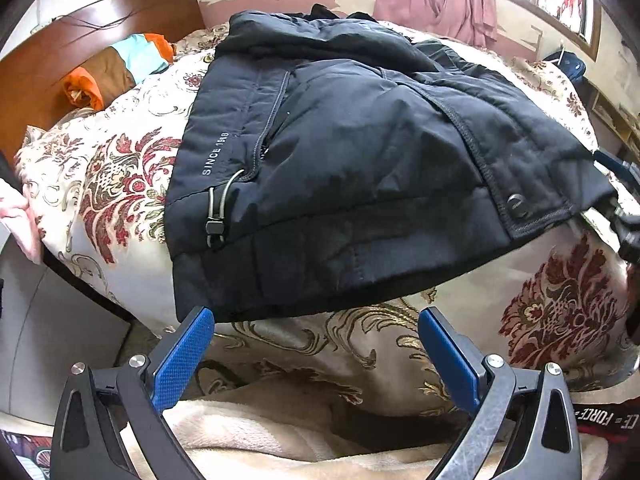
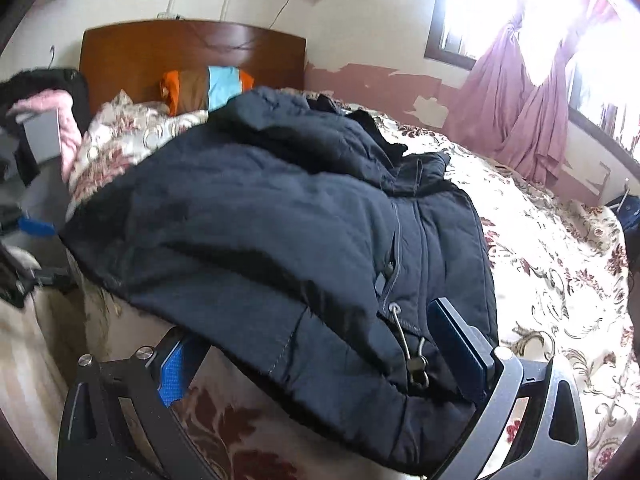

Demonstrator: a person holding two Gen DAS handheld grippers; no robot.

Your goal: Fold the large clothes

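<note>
- My left gripper (image 1: pixel 316 320) sits spread wide with nothing between its blue pads, just short of the near hem of the dark jacket (image 1: pixel 360 152).
- My right gripper (image 2: pixel 312 344) also has its jaws spread, but here the jacket's hem corner, with the drawcord toggle (image 2: pixel 416 364), lies draped between and over them. I can't say for sure whether any cloth is actually pinched; it reads to me as not clamped yet.
- The jacket lies on the bed (image 1: pixel 120 184), on the floral bedspread, bulked up and partly doubled over itself. Its hem hangs toward me at the bed's near edge.
- Its long axis runs away from me: hem nearest, the bunched collar or hood end pointing toward the wooden headboard (image 2: pixel 192 52) and the striped pillow (image 2: pixel 208 88). In the left wrist view it skews a little right of that line.
- I judge the step in hand to be taking hold of the two hem corners, ahead of a lengthwise fold up toward the collar.
- Next I'd want the left gripper nudged forward onto the hem near the "SINCE" print, both jaws closed on cloth rather than cord, then a level lift together so the padded layers don't slump.
</note>
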